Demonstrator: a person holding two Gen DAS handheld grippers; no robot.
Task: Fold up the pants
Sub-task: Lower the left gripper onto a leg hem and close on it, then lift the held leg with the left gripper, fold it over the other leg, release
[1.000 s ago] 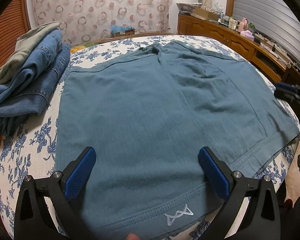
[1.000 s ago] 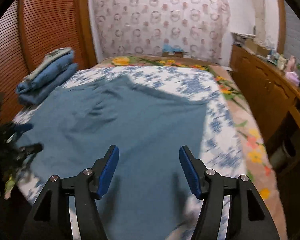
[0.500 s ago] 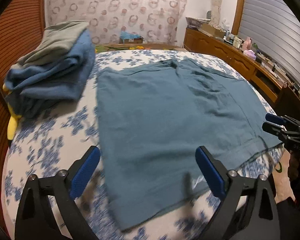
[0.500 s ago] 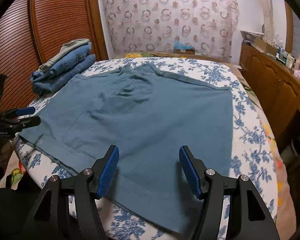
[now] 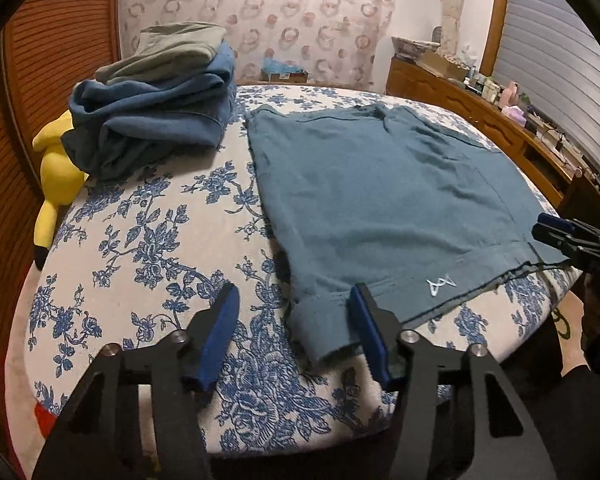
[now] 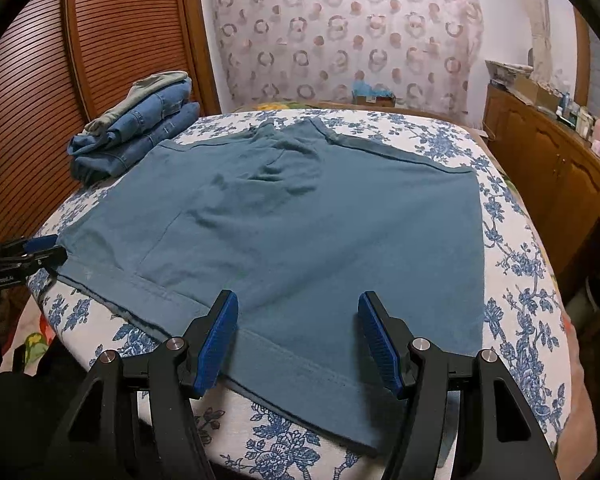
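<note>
Teal shorts (image 6: 300, 232) flat on floral bed (image 5: 140, 240). Left claw (image 5: 294, 332) open at hem corner; right claw (image 6: 298, 332) open over hem.

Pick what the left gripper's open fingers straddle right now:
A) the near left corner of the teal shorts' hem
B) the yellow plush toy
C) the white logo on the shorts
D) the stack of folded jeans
A: in the left wrist view the left gripper is open with the curled hem corner of the shorts between its fingers; the logo lies off to the right.
</note>
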